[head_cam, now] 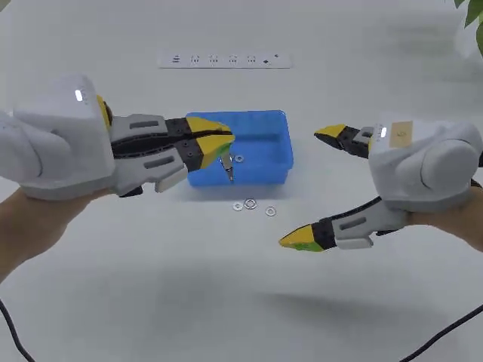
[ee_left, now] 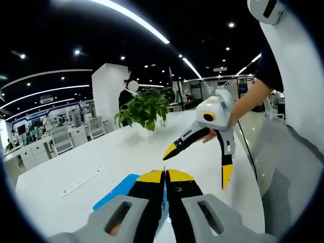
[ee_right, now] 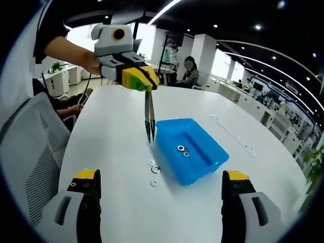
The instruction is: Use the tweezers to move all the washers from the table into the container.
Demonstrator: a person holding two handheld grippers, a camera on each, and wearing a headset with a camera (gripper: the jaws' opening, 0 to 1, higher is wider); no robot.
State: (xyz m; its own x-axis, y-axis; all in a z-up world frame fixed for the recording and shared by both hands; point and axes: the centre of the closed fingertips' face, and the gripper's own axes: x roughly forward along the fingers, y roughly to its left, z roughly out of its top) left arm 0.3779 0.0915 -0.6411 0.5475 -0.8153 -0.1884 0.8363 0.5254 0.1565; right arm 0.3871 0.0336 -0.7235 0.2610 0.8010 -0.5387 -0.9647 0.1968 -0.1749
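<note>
Three washers [head_cam: 250, 204] lie flat on the bench [head_cam: 226, 302] beside the container [head_cam: 249, 178]; likely thin, light and slippery, each wants a pinch across its ring. Left tongs [head_cam: 223, 138] clench the tweezers [head_cam: 228, 167]; right tongs [head_cam: 300, 188] gape empty.

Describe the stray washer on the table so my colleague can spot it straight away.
Find the blue container in the middle of the white table. Just in front of its near wall, as the head view has it, two washers sit close together on the table. The stray washer lies alone, apart from that pair, on the side toward the right gripper.
</note>
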